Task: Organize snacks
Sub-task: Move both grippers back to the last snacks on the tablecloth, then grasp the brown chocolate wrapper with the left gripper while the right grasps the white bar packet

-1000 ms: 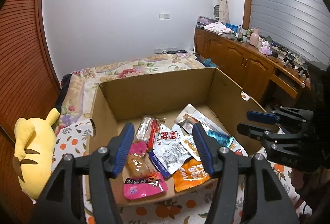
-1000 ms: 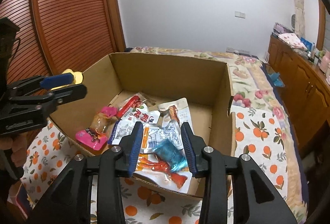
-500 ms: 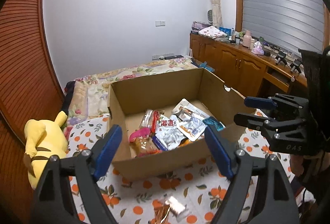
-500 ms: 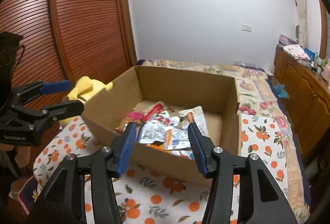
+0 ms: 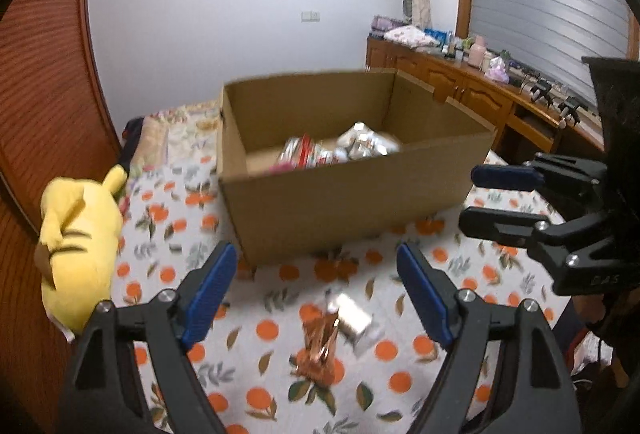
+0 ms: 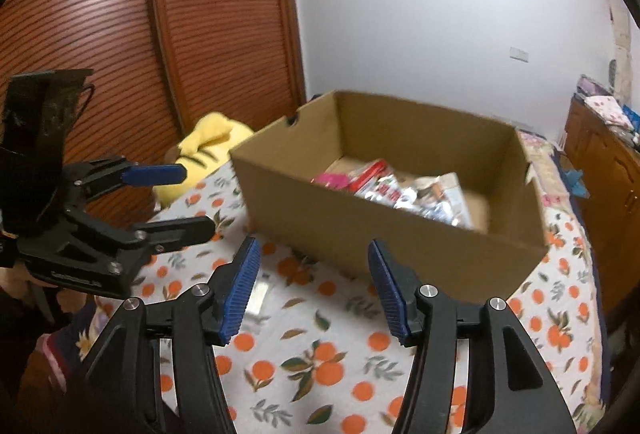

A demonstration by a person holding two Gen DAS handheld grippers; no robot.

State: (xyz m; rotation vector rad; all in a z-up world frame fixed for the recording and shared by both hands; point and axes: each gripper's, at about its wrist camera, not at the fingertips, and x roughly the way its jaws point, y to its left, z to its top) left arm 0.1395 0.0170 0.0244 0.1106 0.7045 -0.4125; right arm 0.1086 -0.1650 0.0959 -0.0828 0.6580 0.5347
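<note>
— White walls, ribbed wooden doors and a bedspread (image 5: 280, 298) printed with oranges are filling both views. What are the tongs doing?

— Both are hanging over the bedspread with nothing between their blue pads. The left gripper (image 5: 316, 290), at the bottom of its own view, is standing wide apart; its jaws have just been opening. The right gripper (image 6: 314, 286), at the bottom of its own view, is gaping less widely, and its jaws have also just been opening.

— Are they showing up in each other's cameras?

— Yes. The right one is reaching in from the right edge of the left view, the left one from the left edge of the right view.

— And the snacks?

— Two loose ones are lying on the bedspread between the left fingers, low in the frame: a coppery wrapper (image 5: 320, 346) and, touching it, a silvery packet (image 5: 354, 318). The rest, a blurred heap of snack packets (image 6: 400, 190), are sitting inside the open cardboard box (image 5: 344, 202) at the centre of both views.

— Anything beside it?

— A yellow plush toy (image 5: 78, 246) is lying at the left edge of the left view, apart from the box.
</note>
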